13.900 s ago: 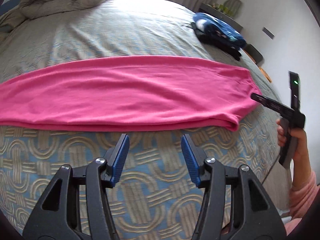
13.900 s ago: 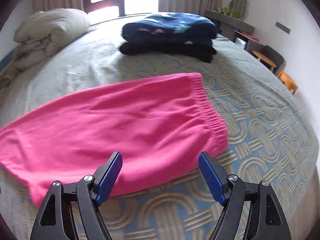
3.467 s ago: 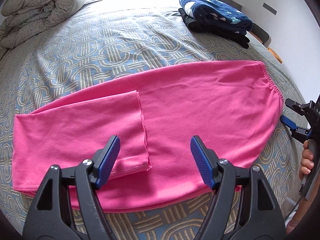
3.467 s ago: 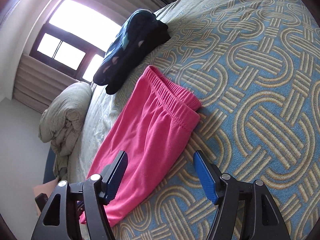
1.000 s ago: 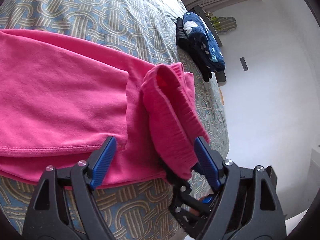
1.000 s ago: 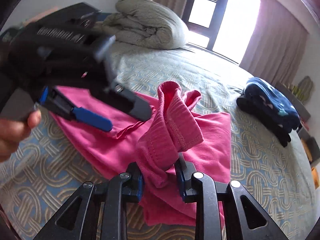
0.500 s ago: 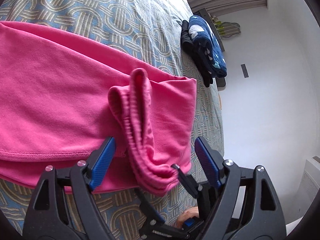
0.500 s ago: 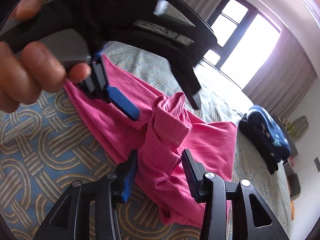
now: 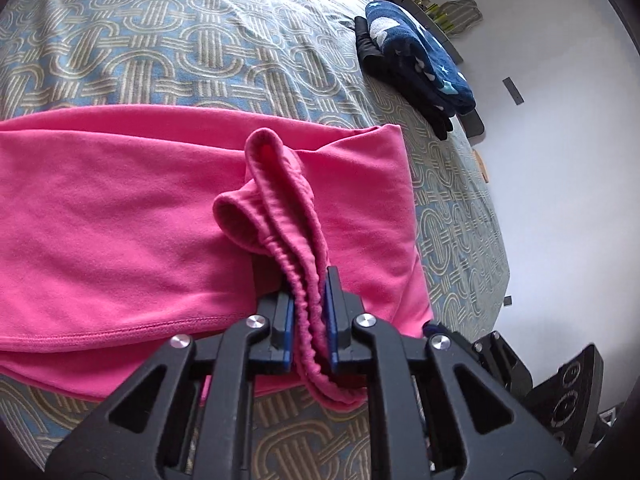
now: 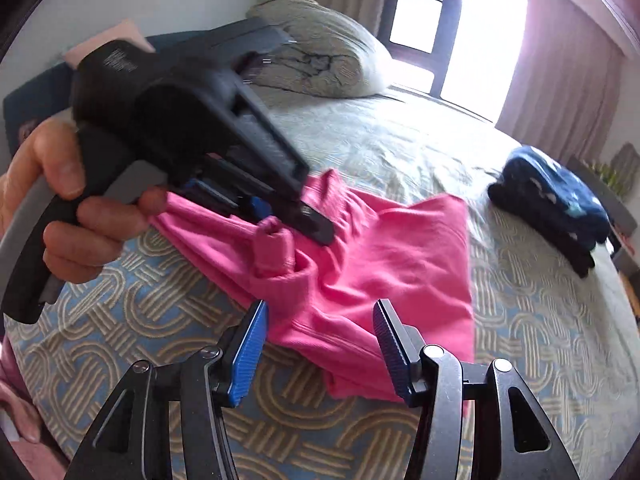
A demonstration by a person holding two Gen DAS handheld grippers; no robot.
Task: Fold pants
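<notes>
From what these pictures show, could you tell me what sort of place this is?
Most likely a bedroom: the pink pants lie on a bed with a patterned cover, a rolled duvet sits near the curtained window, and folded dark clothes are stacked nearby.

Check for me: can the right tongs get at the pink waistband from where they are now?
Probably yes. The right tongs are opening, with nothing between the pads, just short of the pants. The bunched waistband lies ahead, but the left tongs are closing on it, so they crowd the approach.
</notes>
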